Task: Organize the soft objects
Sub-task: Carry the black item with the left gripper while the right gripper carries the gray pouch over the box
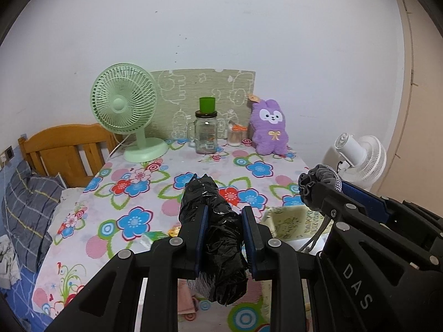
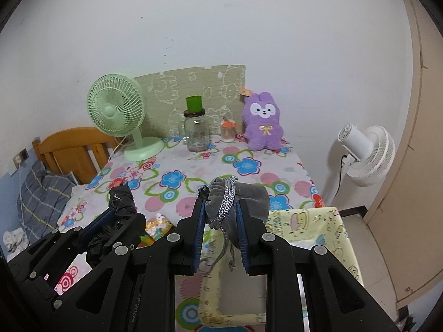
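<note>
Left gripper (image 1: 224,228) clamped on a crumpled black plastic bag (image 1: 218,238), held up above the floral table (image 1: 133,193). Right gripper (image 2: 220,221) clamped on a grey drawstring pouch (image 2: 243,196), cords dangling over the yellow fabric box (image 2: 313,221) at the table's near right corner.

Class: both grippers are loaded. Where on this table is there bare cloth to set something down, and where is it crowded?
Bare flowered tablecloth fills the middle, bordered by the green fan and glass jar behind and the grippers in front. The back edge is crowded: fan, jar, small container, purple plush. The near right holds a yellow fabric box.
</note>
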The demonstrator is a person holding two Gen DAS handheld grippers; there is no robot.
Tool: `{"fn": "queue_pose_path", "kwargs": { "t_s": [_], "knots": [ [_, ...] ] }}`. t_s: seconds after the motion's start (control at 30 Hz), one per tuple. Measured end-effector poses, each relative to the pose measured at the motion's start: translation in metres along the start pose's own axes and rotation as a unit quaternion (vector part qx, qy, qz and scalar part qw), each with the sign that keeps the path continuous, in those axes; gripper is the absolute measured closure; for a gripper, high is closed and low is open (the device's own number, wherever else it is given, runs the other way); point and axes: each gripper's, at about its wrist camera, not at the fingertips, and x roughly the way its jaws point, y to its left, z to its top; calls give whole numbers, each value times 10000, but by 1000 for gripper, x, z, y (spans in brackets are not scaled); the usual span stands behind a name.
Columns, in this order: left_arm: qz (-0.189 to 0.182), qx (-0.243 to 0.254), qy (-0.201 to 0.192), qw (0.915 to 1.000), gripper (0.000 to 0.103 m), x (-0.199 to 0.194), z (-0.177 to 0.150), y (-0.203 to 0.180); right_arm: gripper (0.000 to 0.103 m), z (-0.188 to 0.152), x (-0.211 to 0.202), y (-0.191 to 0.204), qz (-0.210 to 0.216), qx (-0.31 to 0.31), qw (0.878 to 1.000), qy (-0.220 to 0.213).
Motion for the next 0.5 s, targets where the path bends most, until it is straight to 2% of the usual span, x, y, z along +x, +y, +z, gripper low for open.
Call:
{"fn": "queue_pose_path", "kwargs": {
  "t_s": [0.5],
  "knots": [
    [-349,183,23,9992,80,10,-3,-44,78,-8,-2,-43,-253,118,9996,0]
  ]
}}
